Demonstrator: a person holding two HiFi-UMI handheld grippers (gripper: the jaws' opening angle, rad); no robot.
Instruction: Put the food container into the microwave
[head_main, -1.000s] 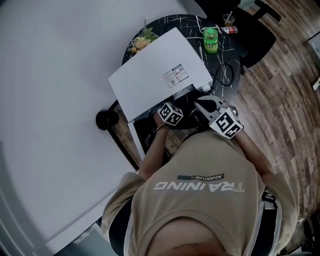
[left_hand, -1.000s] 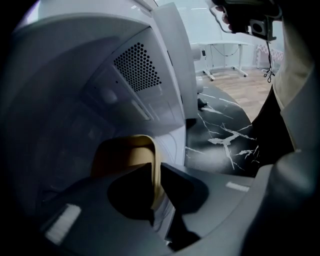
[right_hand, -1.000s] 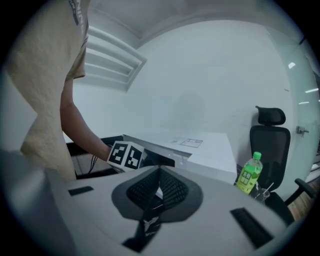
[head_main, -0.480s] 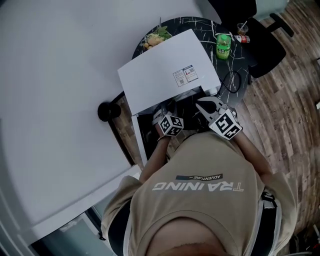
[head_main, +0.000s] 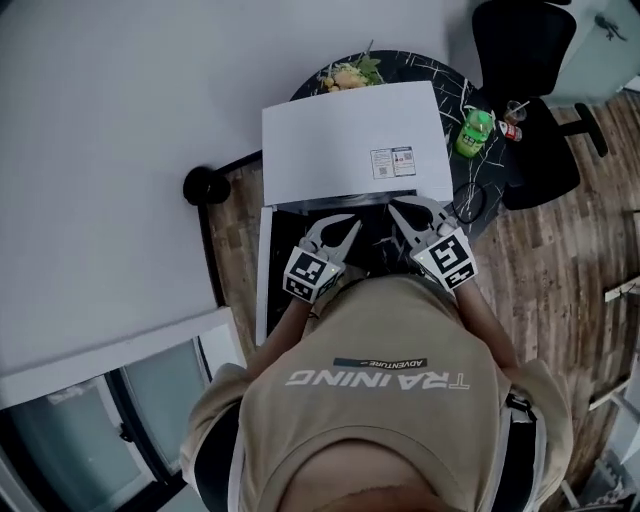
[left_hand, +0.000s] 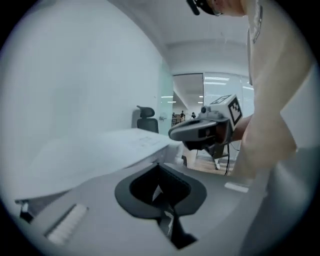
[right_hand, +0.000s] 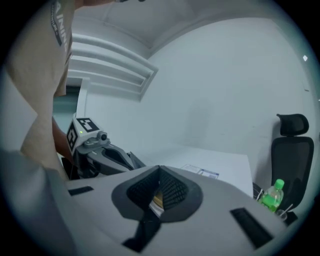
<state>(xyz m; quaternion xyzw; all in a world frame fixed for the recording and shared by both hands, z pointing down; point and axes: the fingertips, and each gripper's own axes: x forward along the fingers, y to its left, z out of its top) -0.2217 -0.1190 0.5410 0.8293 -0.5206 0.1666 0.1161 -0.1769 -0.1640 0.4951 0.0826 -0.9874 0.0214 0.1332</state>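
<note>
Seen from above, a person's shirt (head_main: 385, 375) reads "TRAINING" with a smaller "ADVENTURE" above it. A white microwave (head_main: 350, 140) stands on a round black marble-pattern table (head_main: 455, 85), its door (head_main: 263, 270) swung open to the left. A printed label (head_main: 392, 162) on its top is too small to read, as is the print on a green bottle (head_main: 472, 130) beside it.

The left gripper (head_main: 340, 225) and right gripper (head_main: 402, 212) point at the microwave's open front, side by side. Each has its jaws closed together, gripping nothing.

The food container cannot be made out. A yellow and green heap (head_main: 347, 75) sits behind the microwave, too small to identify.

Compared with half a second ago, the left gripper is drawn back level with the right, its fingers (head_main: 325, 238) now showing.
</note>
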